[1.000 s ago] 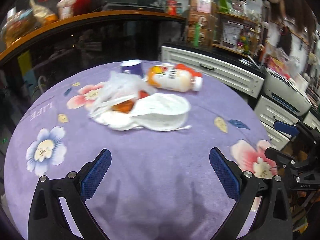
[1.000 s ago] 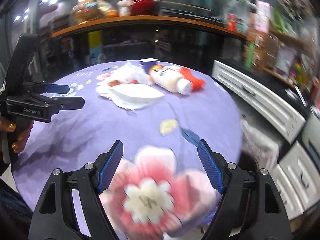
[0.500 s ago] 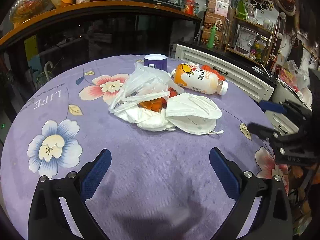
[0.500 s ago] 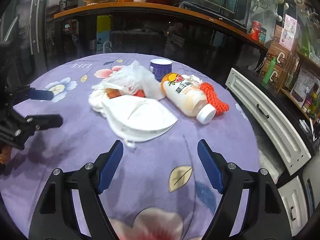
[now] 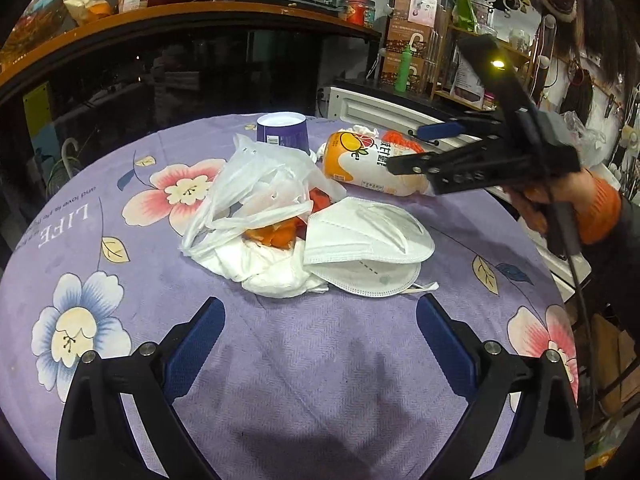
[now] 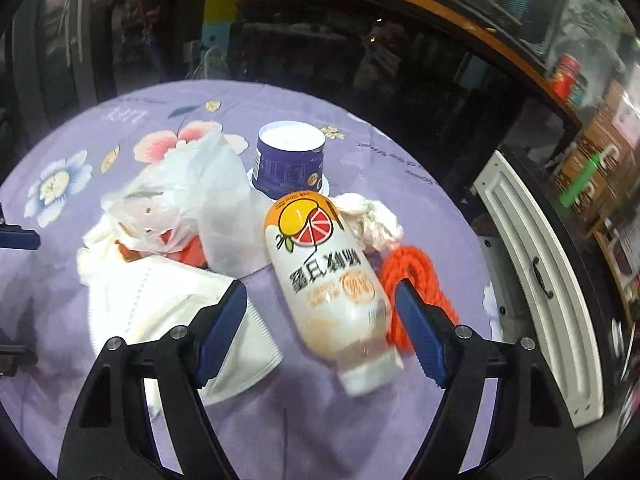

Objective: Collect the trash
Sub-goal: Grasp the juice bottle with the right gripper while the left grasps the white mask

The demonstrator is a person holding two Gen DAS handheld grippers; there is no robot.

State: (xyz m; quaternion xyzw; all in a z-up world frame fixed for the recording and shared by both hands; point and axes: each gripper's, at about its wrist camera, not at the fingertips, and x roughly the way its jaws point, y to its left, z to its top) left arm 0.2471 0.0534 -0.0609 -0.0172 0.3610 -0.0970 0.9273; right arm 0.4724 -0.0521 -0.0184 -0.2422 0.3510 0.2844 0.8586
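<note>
A pile of trash lies on the round purple flowered tablecloth. It holds a clear plastic bag over orange peel, crumpled tissue and a white face mask. Behind stand an upturned purple cup and a lying juice bottle. My left gripper stands open short of the pile, empty. My right gripper is open, and the bottle lies between its fingers with the pads not pressing. From the left wrist view the right gripper hovers over the bottle.
Orange yarn and a white wad lie right of the bottle. White drawer fronts stand past the table's right edge. A dark cabinet with a wooden top runs behind. A hand in an orange sleeve holds the right gripper.
My right gripper has swept in across the table from the right edge, until the bottle lies between its open fingers. The left gripper has edged closer to the pile.
</note>
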